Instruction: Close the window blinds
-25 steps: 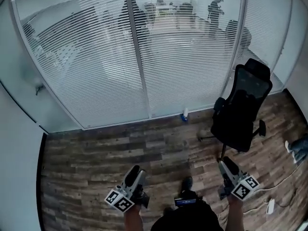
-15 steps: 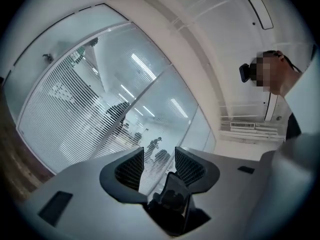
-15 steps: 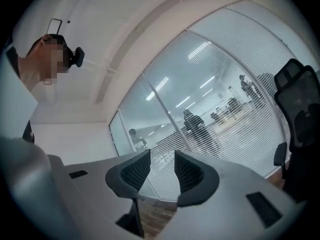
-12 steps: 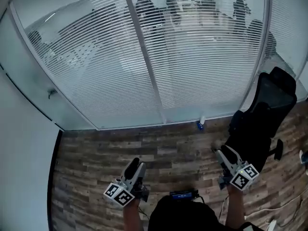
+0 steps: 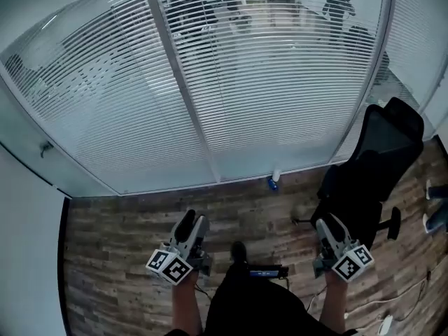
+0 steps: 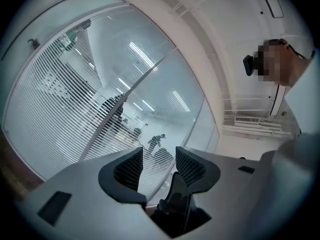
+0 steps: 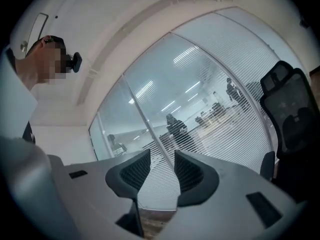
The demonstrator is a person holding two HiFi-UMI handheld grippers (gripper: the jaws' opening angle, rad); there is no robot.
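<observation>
- Blinds [image 5: 280, 96] span 10 to 2 o'clock in the head view, across the glass wall. The slats are tilted open, and I can see people [image 5: 336, 2] in the room beyond through them.
- A white post [image 5: 178, 82] splits the glass at about 11 o'clock.
- My left gripper [image 5: 187, 221] is low at 7 o'clock over the wood floor [image 5: 119, 236], well apart from the blinds.
- In the left gripper view the fingers [image 6: 131, 169] are apart with nothing between them. Only the blinds and the glass show far off through the gap.
- My right gripper [image 5: 326, 224] is low at 5 o'clock, with a black chair [image 5: 374, 159] near it, toward its 1 o'clock.
- In the right gripper view the fingers [image 7: 137, 170] are apart and hold nothing. The blinds are ahead and the chair sits at 3 o'clock.
- A small blue-and-white thing [image 5: 273, 181] lies on the floor at the base of the glass, 12 o'clock from me. It is too small for me to tell what it is.
- Neither gripper touches the blinds.
</observation>
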